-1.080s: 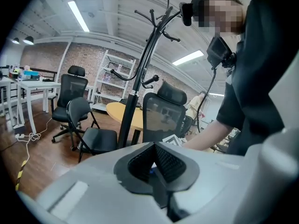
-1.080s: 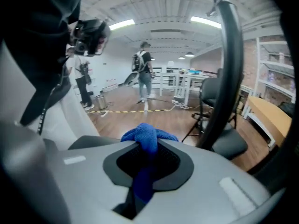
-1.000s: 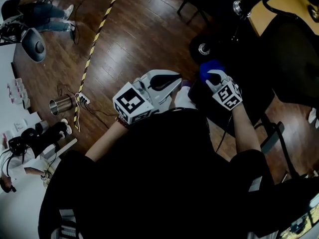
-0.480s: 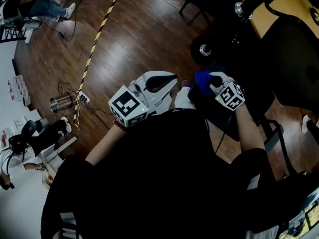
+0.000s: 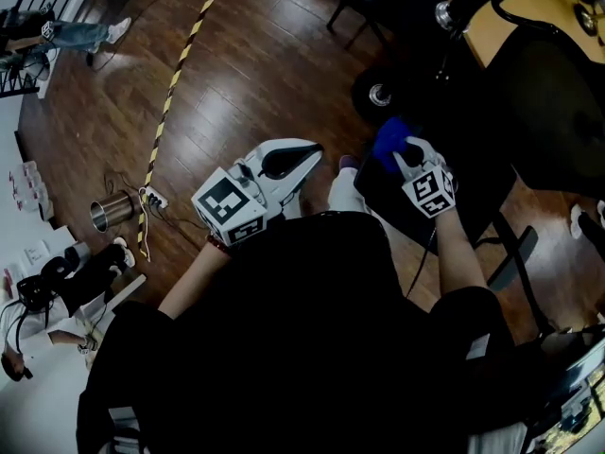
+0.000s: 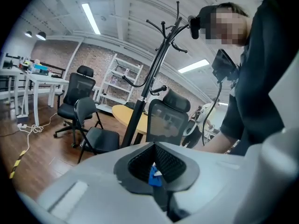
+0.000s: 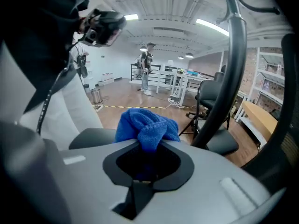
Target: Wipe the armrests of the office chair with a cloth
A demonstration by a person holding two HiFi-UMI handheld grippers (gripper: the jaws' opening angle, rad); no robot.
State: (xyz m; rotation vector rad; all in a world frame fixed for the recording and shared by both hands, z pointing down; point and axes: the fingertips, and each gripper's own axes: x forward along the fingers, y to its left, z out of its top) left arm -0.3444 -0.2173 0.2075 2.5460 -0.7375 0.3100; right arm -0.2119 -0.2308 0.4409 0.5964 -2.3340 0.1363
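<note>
Now cloth (image 7: pixel 147 125) beside armrest (image 7: pixel 91 136) edge.

Dark wood floor (image 5: pixel 265 55) with a yellow-black striped tape (image 5: pixel 171 91) line running across it, plus a metal can (image 5: pixel 112 212) and power strip (image 5: pixel 154 198) side by side.

Dim, murky head view, bright ceiling strip lights in gripper views, fisheye bending and dark vignette at edges
</note>
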